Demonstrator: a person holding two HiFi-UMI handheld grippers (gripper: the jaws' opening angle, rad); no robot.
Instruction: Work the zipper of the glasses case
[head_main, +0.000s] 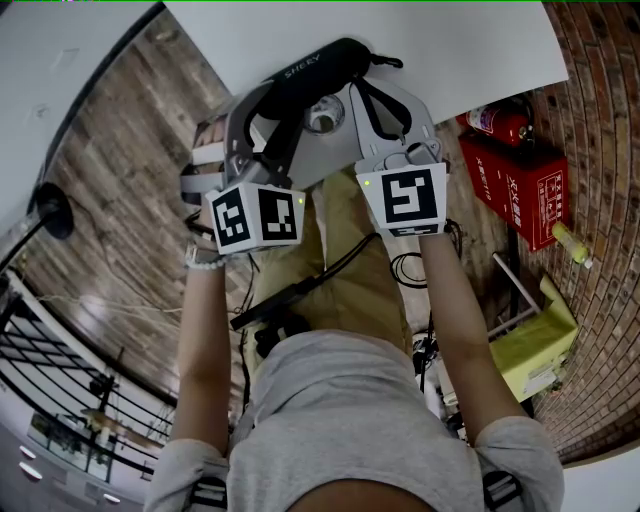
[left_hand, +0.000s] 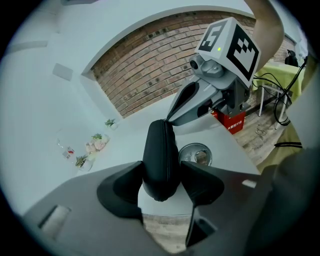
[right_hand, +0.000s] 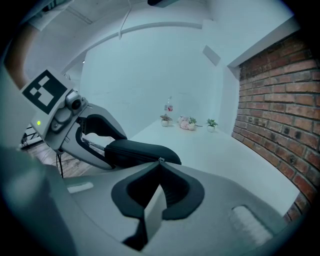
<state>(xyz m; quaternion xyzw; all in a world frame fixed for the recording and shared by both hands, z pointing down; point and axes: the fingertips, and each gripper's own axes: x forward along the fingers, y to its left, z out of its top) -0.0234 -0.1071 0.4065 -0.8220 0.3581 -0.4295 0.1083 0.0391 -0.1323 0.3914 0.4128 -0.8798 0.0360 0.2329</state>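
Clamping the zipped glasses case (left_hand: 159, 160) in our left gripper (left_hand: 161, 176), we pinch its zipper pull (right_hand: 160, 160), right gripper (right_hand: 159, 166) fingers together.

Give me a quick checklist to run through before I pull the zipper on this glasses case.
1. Left gripper jaws clamped on both sides of the glasses case: ok.
2. Right gripper jaws shut on the zipper pull: ok.
3. Zipper seam facing up and unobstructed: ok.
4. The two grippers apart from each other: ok.
5. How far the zipper already runs: cannot tell.
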